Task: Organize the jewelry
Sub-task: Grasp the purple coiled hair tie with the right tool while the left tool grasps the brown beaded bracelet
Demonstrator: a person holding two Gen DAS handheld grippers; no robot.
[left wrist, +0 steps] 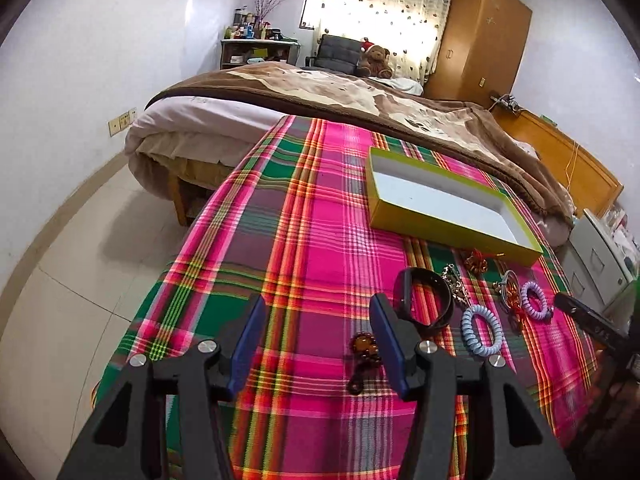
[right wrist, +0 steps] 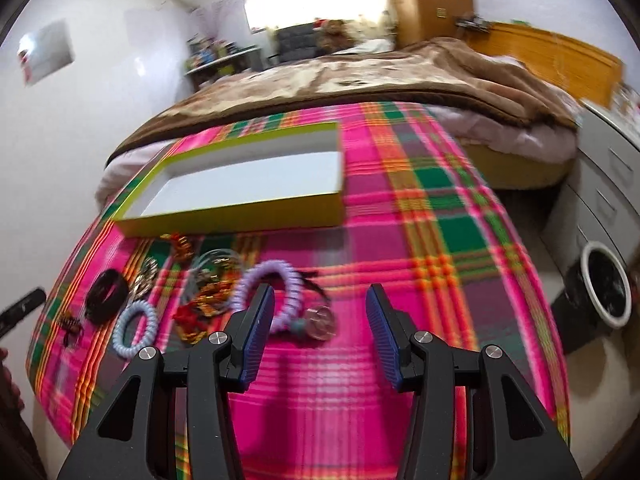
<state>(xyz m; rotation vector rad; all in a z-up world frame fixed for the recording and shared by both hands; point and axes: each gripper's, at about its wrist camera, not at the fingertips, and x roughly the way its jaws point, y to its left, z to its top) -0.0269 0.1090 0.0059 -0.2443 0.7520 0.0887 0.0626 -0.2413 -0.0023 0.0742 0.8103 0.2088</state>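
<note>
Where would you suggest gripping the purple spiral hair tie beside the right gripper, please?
I would take the purple spiral hair tie across one side of its coil, coming down from above with one finger inside the ring and one outside. It lies flat on the plaid cloth, so its hollow centre leaves room for a finger. The right gripper is open nearby.

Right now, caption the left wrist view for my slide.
Open left gripper over plaid cloth, jewelry beside empty yellow box.
</note>
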